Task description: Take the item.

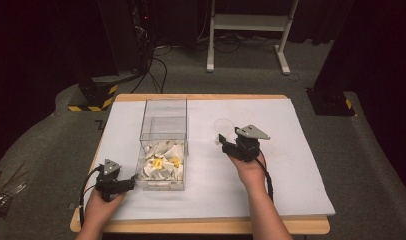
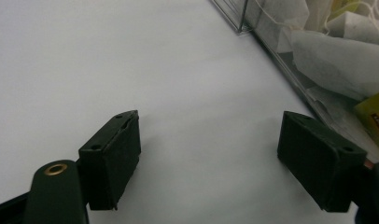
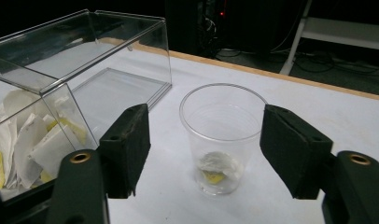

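Note:
A clear plastic box stands left of the table's middle, with several white and yellow tea bags heaped in its near end. To its right a clear plastic cup stands upright with one tea bag at its bottom. My right gripper is open just short of the cup. In the right gripper view its jaws flank the cup with a gap on each side. My left gripper rests open at the box's near left corner, the box wall beside its right jaw and only bare mat between the pads.
A white mat covers the wooden table. The box's far half holds no bags. On the floor beyond are a white frame stand, a yellow-and-black striped base at the left and a dark base at the right.

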The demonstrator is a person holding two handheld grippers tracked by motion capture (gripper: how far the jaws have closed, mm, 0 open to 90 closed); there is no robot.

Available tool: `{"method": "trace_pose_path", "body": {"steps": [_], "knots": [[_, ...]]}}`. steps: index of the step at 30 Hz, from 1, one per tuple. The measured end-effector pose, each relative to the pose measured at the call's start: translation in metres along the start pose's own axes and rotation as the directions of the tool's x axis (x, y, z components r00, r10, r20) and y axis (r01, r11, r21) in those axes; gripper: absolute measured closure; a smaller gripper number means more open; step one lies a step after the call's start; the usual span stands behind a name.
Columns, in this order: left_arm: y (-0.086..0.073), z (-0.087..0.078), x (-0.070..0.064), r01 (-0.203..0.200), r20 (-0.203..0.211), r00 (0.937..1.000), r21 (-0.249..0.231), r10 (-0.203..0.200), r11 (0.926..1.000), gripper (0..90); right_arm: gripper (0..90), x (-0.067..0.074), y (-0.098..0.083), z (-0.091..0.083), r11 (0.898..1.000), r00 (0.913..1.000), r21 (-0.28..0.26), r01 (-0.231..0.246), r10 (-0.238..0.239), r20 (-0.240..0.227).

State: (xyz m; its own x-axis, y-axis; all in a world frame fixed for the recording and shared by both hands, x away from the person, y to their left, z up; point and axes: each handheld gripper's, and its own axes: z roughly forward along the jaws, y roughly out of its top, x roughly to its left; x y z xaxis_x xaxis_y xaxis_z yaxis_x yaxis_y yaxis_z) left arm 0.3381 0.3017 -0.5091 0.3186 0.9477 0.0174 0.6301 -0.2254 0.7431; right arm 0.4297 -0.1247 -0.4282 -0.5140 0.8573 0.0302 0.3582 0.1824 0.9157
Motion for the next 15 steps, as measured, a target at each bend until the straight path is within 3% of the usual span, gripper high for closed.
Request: {"method": "trace_pose_path", "body": {"steps": [9, 15], "knots": [[0.000, 0.000, 0.000, -0.003, 0.001, 1.0000, 0.004, 0.003, 1.0000, 21.4, 27.7, -0.002, -0.007, -0.013, 1.000, 0.9995, 0.017, 0.000, -0.001, 0.033], [0.000, 0.000, 0.000, -0.003, 0.000, 1.0000, 0.003, 0.003, 1.0000, 21.4, 27.3, -0.011, -0.020, -0.028, 0.999, 0.9979, 0.032, -0.012, 0.010, 0.064]]}}
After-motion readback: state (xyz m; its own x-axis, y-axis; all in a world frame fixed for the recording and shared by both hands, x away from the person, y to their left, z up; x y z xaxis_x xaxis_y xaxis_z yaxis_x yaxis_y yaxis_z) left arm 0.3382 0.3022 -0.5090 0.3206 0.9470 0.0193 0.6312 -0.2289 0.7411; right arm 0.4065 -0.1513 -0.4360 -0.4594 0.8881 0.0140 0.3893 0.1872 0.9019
